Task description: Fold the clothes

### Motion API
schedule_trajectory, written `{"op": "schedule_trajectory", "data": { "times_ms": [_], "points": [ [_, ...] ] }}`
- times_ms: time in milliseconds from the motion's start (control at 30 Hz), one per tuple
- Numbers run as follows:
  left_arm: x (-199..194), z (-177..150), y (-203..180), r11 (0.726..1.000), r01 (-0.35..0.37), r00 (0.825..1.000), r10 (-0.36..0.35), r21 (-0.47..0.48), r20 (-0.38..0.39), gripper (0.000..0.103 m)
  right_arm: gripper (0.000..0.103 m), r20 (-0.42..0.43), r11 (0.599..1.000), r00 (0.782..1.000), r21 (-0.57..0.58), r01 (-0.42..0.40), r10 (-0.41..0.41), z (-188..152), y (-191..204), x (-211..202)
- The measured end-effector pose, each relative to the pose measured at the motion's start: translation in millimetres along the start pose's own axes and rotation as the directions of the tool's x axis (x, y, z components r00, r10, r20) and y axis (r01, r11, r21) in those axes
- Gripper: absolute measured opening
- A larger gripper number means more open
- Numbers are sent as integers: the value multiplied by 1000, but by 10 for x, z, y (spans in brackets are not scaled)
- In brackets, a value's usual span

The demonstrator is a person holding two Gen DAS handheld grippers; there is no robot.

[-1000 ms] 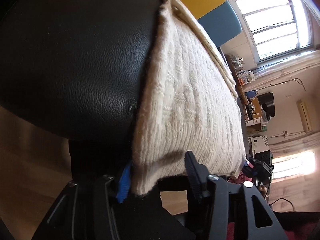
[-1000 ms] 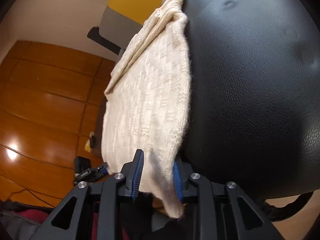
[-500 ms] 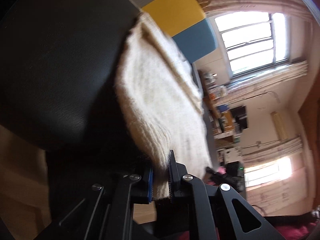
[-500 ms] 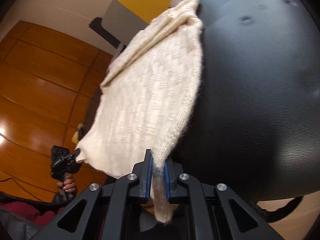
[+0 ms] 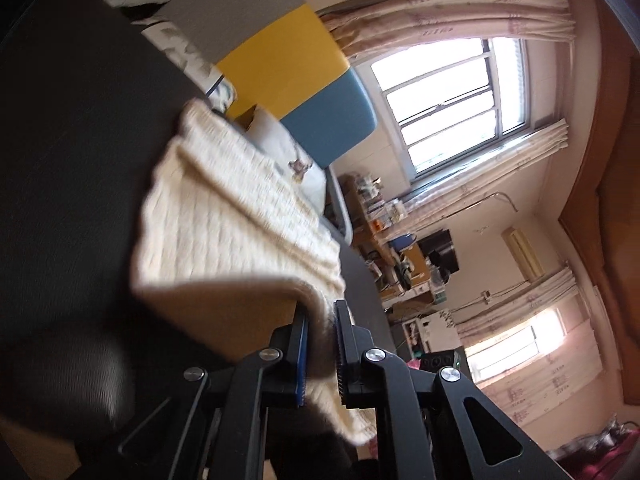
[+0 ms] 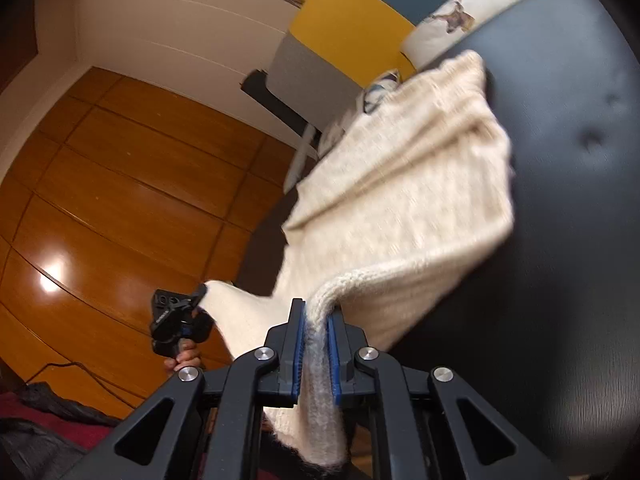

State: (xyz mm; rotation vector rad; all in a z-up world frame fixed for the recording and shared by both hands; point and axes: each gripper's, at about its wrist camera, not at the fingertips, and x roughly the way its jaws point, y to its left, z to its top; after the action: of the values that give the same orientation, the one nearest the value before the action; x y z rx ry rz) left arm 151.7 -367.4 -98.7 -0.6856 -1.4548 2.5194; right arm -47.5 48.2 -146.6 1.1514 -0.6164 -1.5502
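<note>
A cream knitted sweater (image 5: 224, 216) lies partly on a black leather seat (image 5: 68, 168), its near edge lifted off the surface. My left gripper (image 5: 320, 320) is shut on the sweater's near corner, with cloth hanging down between the blue pads. In the right wrist view the same sweater (image 6: 404, 184) rises from the black leather seat (image 6: 572, 208). My right gripper (image 6: 316, 316) is shut on its other near corner. The left gripper (image 6: 180, 316), held by a hand, shows at the left, clamping the far corner.
A grey, yellow and blue padded panel (image 5: 288, 52) and a printed pillow (image 5: 292, 152) lie beyond the seat. A cluttered desk (image 5: 400, 240) stands under the bright window (image 5: 452, 100). Polished wood floor (image 6: 120, 184) spreads to the left. Dark red fabric (image 6: 36, 420) lies low left.
Both grippers closed on the sweater's near corners and lifted them up and away from the seat. The hem now hangs in the air, and the far part still rests on the leather.
</note>
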Motion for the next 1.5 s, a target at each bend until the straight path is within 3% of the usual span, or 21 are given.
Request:
{"op": "schedule_trajectory", "data": {
  "times_ms": [233, 333, 400, 467, 500, 567, 667, 700, 800, 900, 933, 1000, 1067, 1167, 1333, 1367, 1467, 1500],
  "points": [
    [180, 779, -96, 998, 19, 997, -23, 53, 78, 11, 9, 68, 998, 996, 0, -59, 59, 721, -1, 97],
    [326, 1167, -81, 998, -7, 994, 0, 68, 105, 10, 9, 65, 1000, 998, 11, -22, 21, 1047, -105, 233],
    [455, 1357, -39, 997, -38, 995, 32, 69, 90, 10, 9, -1, 1000, 1000, 27, 9, -9, 1137, -181, 335],
    [558, 1408, 16, 991, -95, 995, 94, 96, 21, 11, 14, -62, 995, 993, -8, 98, -98, 1104, -181, 394],
    [609, 1308, 42, 982, -129, 991, 134, 137, -29, 11, 15, -108, 995, 989, 7, 99, -98, 1053, -214, 433],
    [711, 1108, 93, 956, -187, 968, 219, 224, -124, 12, 27, -181, 991, 975, -32, 128, -131, 961, -193, 515],
    [864, 808, 171, 899, -252, 903, 352, 359, -247, 25, 27, -255, 965, 939, -181, 190, -232, 840, -52, 642],
    [914, 709, 196, 876, -265, 875, 394, 403, -282, 30, 27, -275, 951, 924, -231, 206, -267, 799, -5, 684],
    [1000, 459, 179, 867, -203, 836, 395, 454, -380, 39, 28, -325, 893, 869, -381, 240, -372, 681, 138, 815],
    [1046, 290, 52, 826, -168, 812, 425, 539, -399, 53, 32, -421, 817, 807, -563, 127, -415, 651, 341, 1111],
    [1064, 253, 12, 801, -173, 804, 451, 574, -388, 53, 33, -448, 798, 782, -595, 102, -434, 661, 361, 1237],
    [1124, 202, -5, 786, -158, 780, 471, 598, -412, 55, 33, -495, 757, 728, -651, 50, -474, 681, 401, 1482],
    [1187, 190, 37, 775, -179, 761, 500, 607, -413, 55, 33, -537, 747, 696, -665, -1, -477, 692, 446, 1629],
    [1235, 205, 91, 781, -158, 744, 497, 605, -447, 56, 37, -586, 706, 617, -705, -68, -526, 671, 461, 1927],
    [1358, 193, 253, 800, -112, 694, 488, 590, -530, 58, 45, -643, 668, 467, -731, -139, -607, 598, 370, 2286],
    [1386, 189, 289, 803, -108, 684, 488, 586, -543, 58, 46, -634, 643, 439, -751, -151, -637, 554, 351, 2336],
    [1419, 134, 332, 799, -95, 677, 490, 594, -550, 57, 50, -657, 652, 368, -742, -156, -658, 462, 294, 2440],
    [1414, 107, 306, 777, -99, 680, 509, 622, -528, 51, 50, -652, 655, 370, -743, -137, -661, 458, 287, 2438]
  ]
}}
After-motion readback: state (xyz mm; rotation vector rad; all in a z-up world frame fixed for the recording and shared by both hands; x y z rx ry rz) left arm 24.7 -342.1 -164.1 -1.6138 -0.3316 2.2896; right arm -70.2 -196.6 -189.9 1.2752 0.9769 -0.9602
